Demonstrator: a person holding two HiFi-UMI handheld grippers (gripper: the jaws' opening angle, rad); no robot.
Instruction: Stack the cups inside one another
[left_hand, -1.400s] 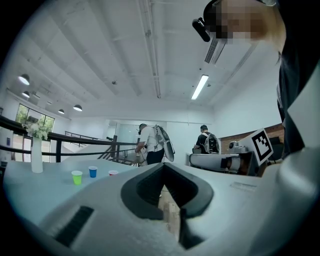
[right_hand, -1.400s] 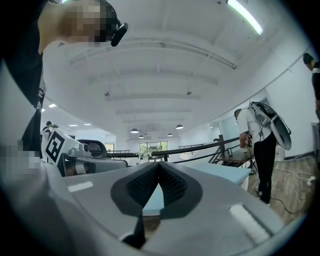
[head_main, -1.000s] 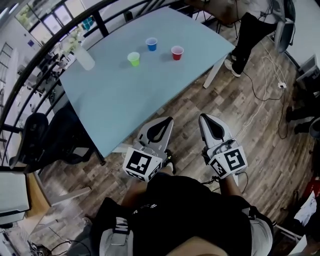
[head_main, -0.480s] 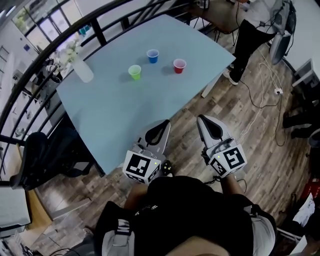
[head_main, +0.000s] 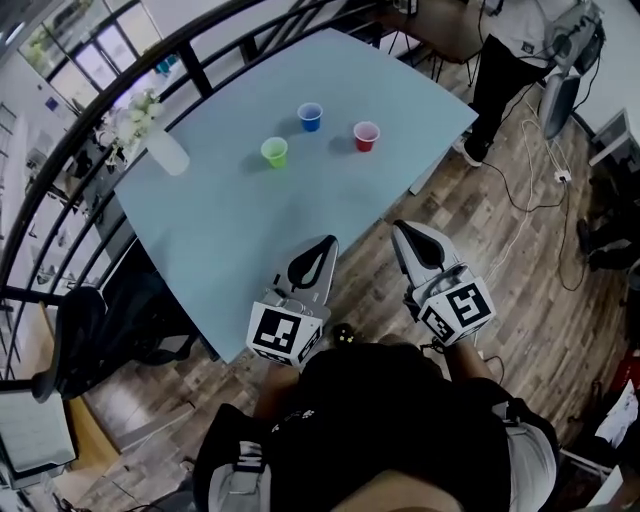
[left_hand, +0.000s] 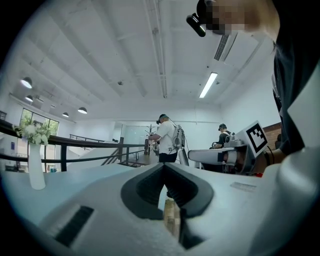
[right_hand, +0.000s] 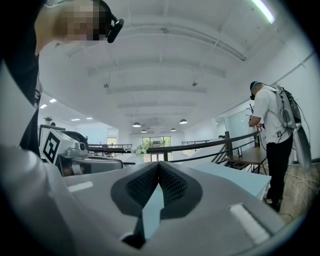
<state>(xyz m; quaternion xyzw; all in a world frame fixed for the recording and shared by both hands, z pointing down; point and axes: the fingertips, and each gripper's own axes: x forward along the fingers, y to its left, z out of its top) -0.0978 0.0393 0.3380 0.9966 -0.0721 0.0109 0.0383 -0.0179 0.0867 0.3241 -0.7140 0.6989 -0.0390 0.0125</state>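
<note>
Three small cups stand apart on the far half of the pale blue table (head_main: 240, 230): a green cup (head_main: 274, 152), a blue cup (head_main: 310, 117) and a red cup (head_main: 366, 135). My left gripper (head_main: 326, 243) is shut and empty, held level at the table's near edge. Beside it, over the wooden floor, my right gripper (head_main: 402, 230) is shut and empty too. Both point toward the cups from well short of them. In the gripper views the jaws meet at the tips, left gripper (left_hand: 164, 165), right gripper (right_hand: 159, 164), with no cup showing.
A clear vase with white flowers (head_main: 165, 150) stands at the table's far left corner. A black railing (head_main: 120, 75) runs behind the table. A person in dark trousers (head_main: 500, 70) stands at the far right, near floor cables (head_main: 540, 190). A dark chair (head_main: 70, 330) sits left.
Both grippers have moved forward toward the table together; the left one now reaches its near edge. The jaws have stayed shut. The cups have not moved on the table.
</note>
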